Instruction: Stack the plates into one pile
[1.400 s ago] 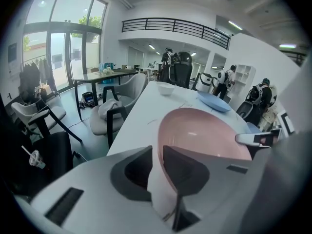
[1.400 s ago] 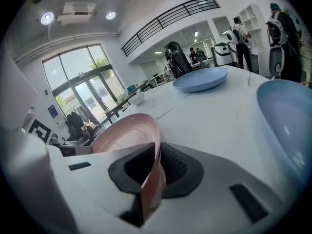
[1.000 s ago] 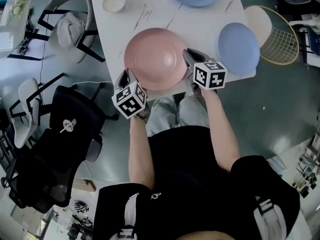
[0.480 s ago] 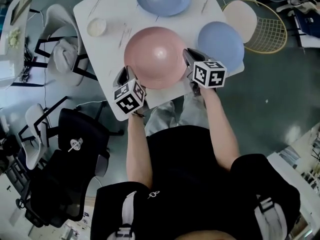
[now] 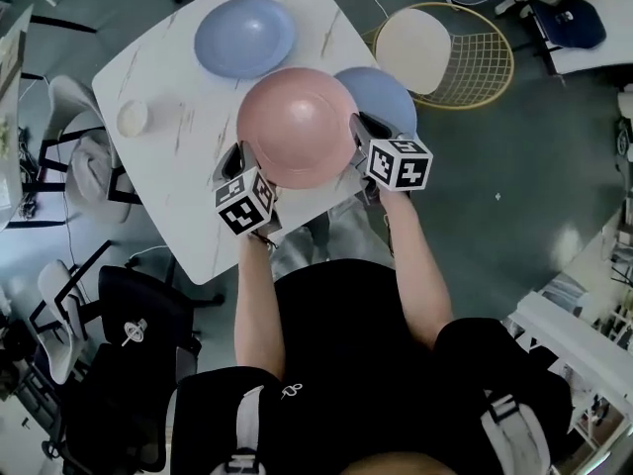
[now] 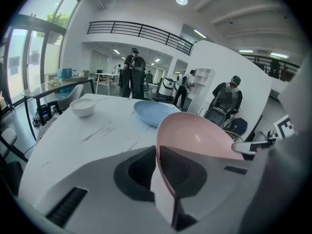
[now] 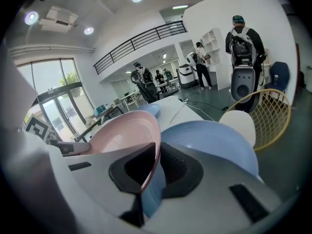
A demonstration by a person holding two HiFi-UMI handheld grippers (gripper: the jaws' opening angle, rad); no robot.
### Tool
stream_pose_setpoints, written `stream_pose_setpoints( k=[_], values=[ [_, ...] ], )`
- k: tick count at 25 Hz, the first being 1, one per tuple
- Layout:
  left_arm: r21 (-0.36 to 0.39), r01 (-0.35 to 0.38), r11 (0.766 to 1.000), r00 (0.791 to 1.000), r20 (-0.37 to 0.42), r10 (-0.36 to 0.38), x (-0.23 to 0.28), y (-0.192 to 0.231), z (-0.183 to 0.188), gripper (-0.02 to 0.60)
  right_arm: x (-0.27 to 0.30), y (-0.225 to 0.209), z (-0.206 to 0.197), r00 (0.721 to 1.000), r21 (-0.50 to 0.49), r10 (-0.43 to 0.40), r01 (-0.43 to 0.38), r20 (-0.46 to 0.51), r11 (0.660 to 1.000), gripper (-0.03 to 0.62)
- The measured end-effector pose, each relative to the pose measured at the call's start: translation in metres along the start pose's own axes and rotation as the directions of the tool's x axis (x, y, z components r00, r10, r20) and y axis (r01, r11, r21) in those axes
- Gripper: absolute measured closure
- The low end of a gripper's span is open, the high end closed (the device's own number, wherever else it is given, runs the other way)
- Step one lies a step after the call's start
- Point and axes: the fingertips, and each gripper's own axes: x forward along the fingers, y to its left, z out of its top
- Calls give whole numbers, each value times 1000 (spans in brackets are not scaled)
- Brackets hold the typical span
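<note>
A pink plate hangs over the white table, held by both grippers at opposite rims. My left gripper is shut on its left rim. My right gripper is shut on its right rim. Under the pink plate's right side lies a blue plate, partly covered. A second blue plate rests at the table's far side.
A small white bowl sits at the table's left. A wire chair with a cream seat stands beyond the table's right corner. Black office chairs stand at the left. Several people stand in the background of both gripper views.
The pink plate has been carried right, between both grippers, and now overlaps the near blue plate. The head view has swung, so the table sits more to the left.
</note>
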Motion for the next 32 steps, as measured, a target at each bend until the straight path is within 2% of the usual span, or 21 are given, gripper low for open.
stream_pose_setpoints(
  k=[6,13,19,24,32],
  values=[
    [53,89,995,995,-51,-86,27,-64,-8,540,-29,-64,-3,995,69,-99,98,12,993,556],
    [106,143,984,986,-106,-132,52,-115,-17,538,-46,-117,-7,987,131,-163,161,8,978,557],
    [202,144,969,982,-148,-115,67,-138,-29,528,-49,-145,-10,980,135,-197,196,-5,971,559],
    [250,134,959,982,-166,-94,74,-148,-39,520,-48,-160,-14,977,128,-214,212,-1,969,559],
    [232,99,968,986,-152,-64,78,-146,-43,503,-44,-178,-13,972,126,-234,230,15,965,531]
  ],
)
